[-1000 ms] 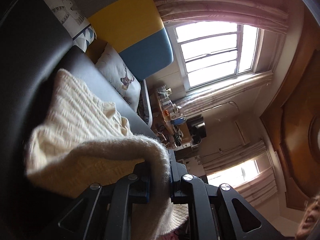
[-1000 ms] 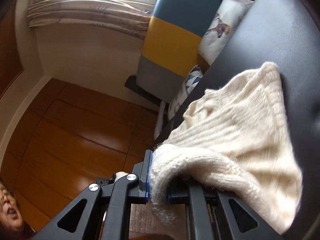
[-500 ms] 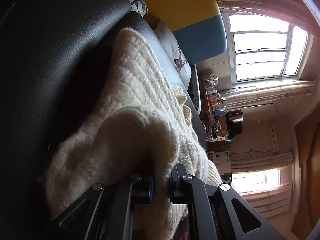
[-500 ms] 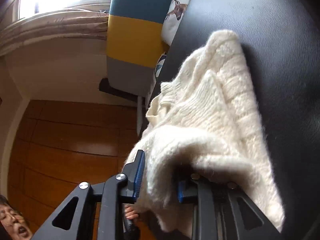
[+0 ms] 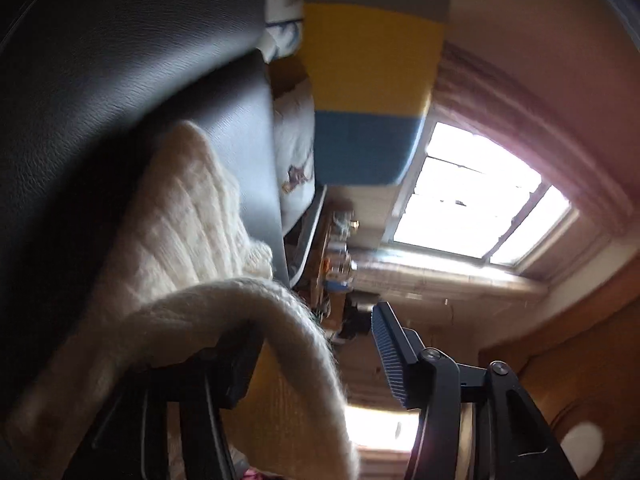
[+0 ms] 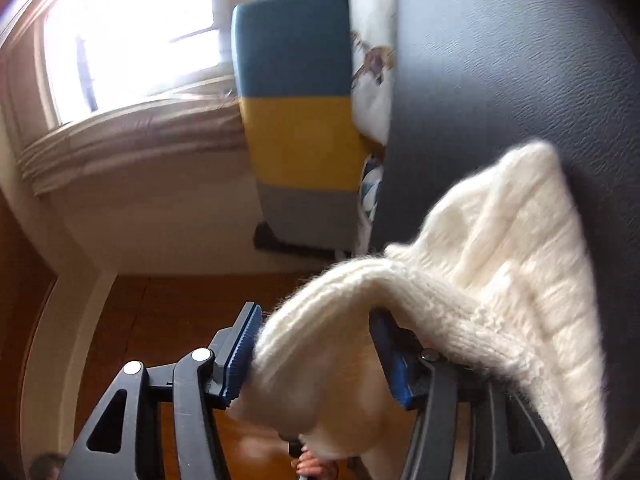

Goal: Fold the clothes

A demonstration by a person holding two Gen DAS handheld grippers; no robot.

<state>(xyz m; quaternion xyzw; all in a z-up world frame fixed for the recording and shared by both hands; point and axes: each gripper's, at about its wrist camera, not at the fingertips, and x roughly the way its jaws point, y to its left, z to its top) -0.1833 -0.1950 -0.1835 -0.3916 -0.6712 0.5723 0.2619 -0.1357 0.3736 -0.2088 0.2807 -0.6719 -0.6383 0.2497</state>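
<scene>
Knitwear fills both of our views: a cream sweater (image 5: 188,216) lies on the black leather surface (image 5: 100,60), its near hem draped over our tools. Our left claw (image 5: 316,344) is spread wide, 1 finger buried under the hem, the other bare. Our right claw (image 6: 316,344) is spread too, with a fold of the sweater (image 6: 500,240) hanging loosely between its blue pads (image 6: 240,356). A blue, yellow and grey cushion (image 6: 296,120) stands beyond.
</scene>
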